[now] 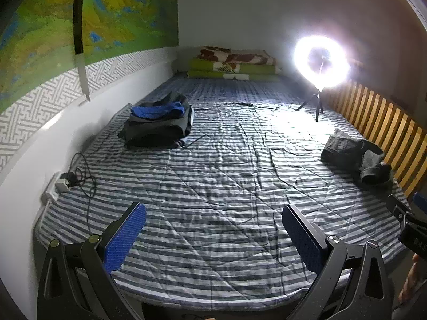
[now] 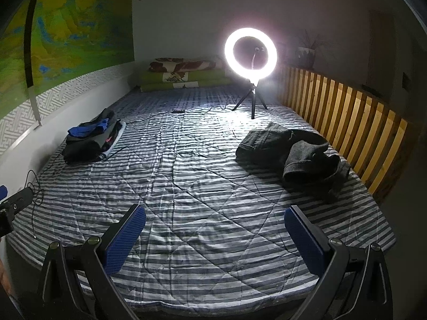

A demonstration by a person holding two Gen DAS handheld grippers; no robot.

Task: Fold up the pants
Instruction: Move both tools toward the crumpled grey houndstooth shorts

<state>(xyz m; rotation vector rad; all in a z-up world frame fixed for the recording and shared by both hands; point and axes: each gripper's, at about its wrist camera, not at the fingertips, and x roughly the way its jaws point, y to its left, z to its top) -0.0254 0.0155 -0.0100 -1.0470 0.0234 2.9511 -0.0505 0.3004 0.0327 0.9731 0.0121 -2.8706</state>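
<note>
A crumpled pair of dark grey pants (image 2: pixel 293 152) lies on the right side of the striped bed (image 2: pixel 202 186), close to the wooden slat rail; the left wrist view has the pants (image 1: pixel 355 157) at its far right. A stack of folded clothes (image 1: pixel 157 122) with a blue piece on top sits on the left side by the wall, and the same stack (image 2: pixel 93 138) appears in the right wrist view. My left gripper (image 1: pixel 213 213) hovers open over the bed's near edge, holding nothing. My right gripper (image 2: pixel 214 216) is open too, empty, well short of the pants.
A lit ring light on a small tripod (image 2: pixel 250 53) stands on the far part of the bed, its cable trailing across the cover. Pillows and a folded blanket (image 2: pixel 184 77) lie at the head. A wooden slat rail (image 2: pixel 347 117) bounds the right side. A charger and cable (image 1: pixel 72 178) lie at the left edge.
</note>
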